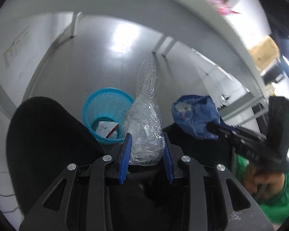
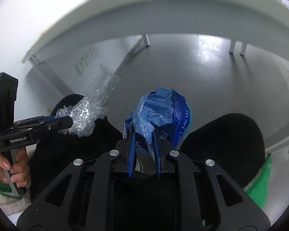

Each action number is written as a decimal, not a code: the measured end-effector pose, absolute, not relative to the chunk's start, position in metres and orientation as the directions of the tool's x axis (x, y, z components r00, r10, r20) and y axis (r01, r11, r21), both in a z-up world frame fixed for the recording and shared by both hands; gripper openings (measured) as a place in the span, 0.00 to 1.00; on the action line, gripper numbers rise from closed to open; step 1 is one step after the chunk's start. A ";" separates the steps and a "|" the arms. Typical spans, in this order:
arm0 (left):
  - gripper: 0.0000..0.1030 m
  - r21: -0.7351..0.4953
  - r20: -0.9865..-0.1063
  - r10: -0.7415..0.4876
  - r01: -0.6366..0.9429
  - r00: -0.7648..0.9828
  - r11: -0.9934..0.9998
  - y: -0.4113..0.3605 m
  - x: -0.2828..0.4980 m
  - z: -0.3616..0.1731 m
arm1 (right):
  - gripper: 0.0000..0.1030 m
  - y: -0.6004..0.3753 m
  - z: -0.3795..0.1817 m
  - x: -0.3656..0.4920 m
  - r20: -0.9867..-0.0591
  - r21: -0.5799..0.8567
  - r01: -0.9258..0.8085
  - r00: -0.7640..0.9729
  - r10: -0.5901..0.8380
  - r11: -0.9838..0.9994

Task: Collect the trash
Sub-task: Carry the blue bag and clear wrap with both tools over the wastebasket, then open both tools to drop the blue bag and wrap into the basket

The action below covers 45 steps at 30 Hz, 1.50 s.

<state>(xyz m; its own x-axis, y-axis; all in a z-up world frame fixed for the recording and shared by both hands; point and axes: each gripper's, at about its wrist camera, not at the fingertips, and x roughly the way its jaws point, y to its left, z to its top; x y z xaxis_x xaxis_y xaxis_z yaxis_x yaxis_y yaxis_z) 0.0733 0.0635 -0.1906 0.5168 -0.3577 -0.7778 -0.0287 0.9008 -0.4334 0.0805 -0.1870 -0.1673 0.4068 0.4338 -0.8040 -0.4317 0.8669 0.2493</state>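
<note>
While left claw (image 1: 146, 150) clamps clear plastic wad (image 1: 144, 127), left view alone shows blue basket (image 1: 106, 104) on floor below, paper inside. Right claw (image 2: 144, 154) clamps crumpled blue bag (image 2: 160, 113); right view hides basket.

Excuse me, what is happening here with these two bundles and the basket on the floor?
A person is collecting trash with two handheld tongs. The left tongs grip a crumpled clear plastic wrap; the right tongs grip a crumpled blue plastic wrapper. Both bundles are in the air above the grey floor, near a round turquoise mesh waste basket that already holds some paper.
</note>
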 end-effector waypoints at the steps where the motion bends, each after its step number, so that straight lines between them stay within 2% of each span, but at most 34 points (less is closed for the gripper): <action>1: 0.29 -0.432 -0.785 -0.355 -0.039 0.508 0.901 0.064 0.078 -0.195 | 0.16 -0.184 -0.173 0.086 -0.810 0.251 -0.429 0.398 0.431 0.868; 8: 0.29 -0.396 -0.838 -0.314 -0.102 0.446 0.913 0.066 0.106 -0.225 | 0.16 -0.161 -0.209 0.115 -0.853 0.250 -0.402 0.338 0.397 0.881; 20: 0.29 -0.414 -0.868 -0.311 -0.220 0.387 0.883 0.083 0.148 -0.264 | 0.16 -0.137 -0.260 0.152 -0.903 0.286 -0.346 0.216 0.372 0.894; 32: 0.29 -0.359 -0.911 -0.270 -0.278 0.313 0.891 0.075 0.200 -0.298 | 0.16 -0.131 -0.302 0.201 -0.935 0.277 -0.273 0.144 0.324 0.921; 41: 0.30 -0.360 -0.931 -0.301 -0.368 0.207 0.858 0.083 0.238 -0.344 | 0.16 -0.117 -0.341 0.244 -0.965 0.226 -0.247 0.075 0.251 0.942; 45: 0.30 -0.322 -0.947 -0.281 -0.415 0.159 0.851 0.088 0.254 -0.366 | 0.17 -0.115 -0.366 0.266 -0.968 0.240 -0.225 0.020 0.251 0.944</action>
